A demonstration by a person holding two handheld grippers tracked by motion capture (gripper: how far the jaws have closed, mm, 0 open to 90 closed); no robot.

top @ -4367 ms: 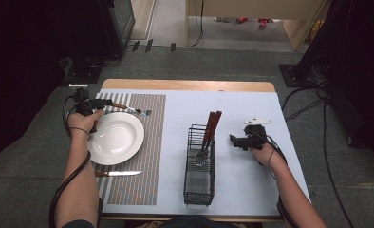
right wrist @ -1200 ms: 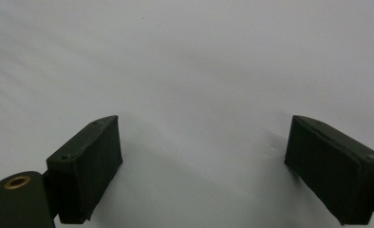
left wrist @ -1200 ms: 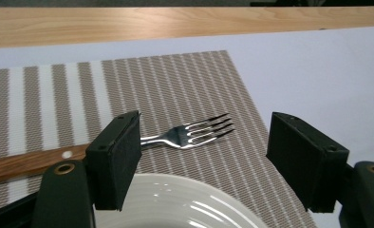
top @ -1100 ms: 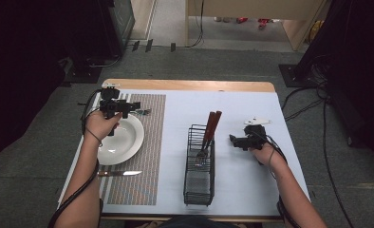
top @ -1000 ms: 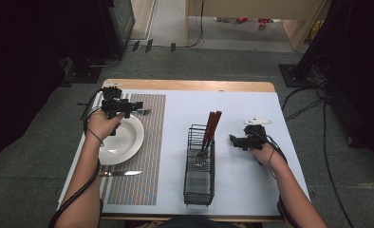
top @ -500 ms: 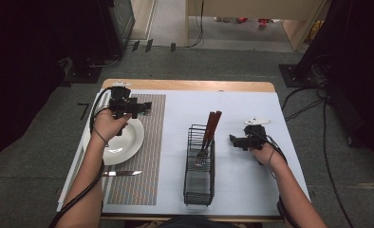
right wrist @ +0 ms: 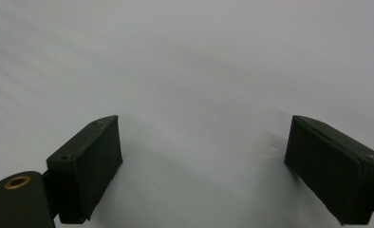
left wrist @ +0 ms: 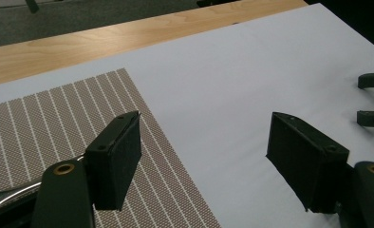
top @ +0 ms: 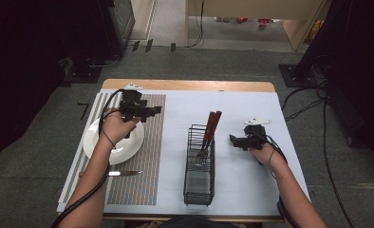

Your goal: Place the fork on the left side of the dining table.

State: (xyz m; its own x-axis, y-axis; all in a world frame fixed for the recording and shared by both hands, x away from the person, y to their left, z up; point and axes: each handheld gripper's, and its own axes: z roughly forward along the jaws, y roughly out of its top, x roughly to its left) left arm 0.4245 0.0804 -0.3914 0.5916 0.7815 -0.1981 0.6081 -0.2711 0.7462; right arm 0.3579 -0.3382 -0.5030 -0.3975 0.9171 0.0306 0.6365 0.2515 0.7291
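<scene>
Cutlery (top: 209, 135) is standing in the wire caddy (top: 198, 166) mid-table: stiff, light, slippery steel, best pinched at its wooden handles. Left gripper (top: 153, 110) is hovering spread over the placemat's (top: 137, 175) far edge; right gripper (top: 232, 139) is resting spread beside the caddy.

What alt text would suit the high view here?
A person at a table holds the left gripper open above the far edge of a striped placemat, beside a white plate. The right gripper hangs open right of a wire basket holding cutlery. A knife lies near the plate.
</scene>
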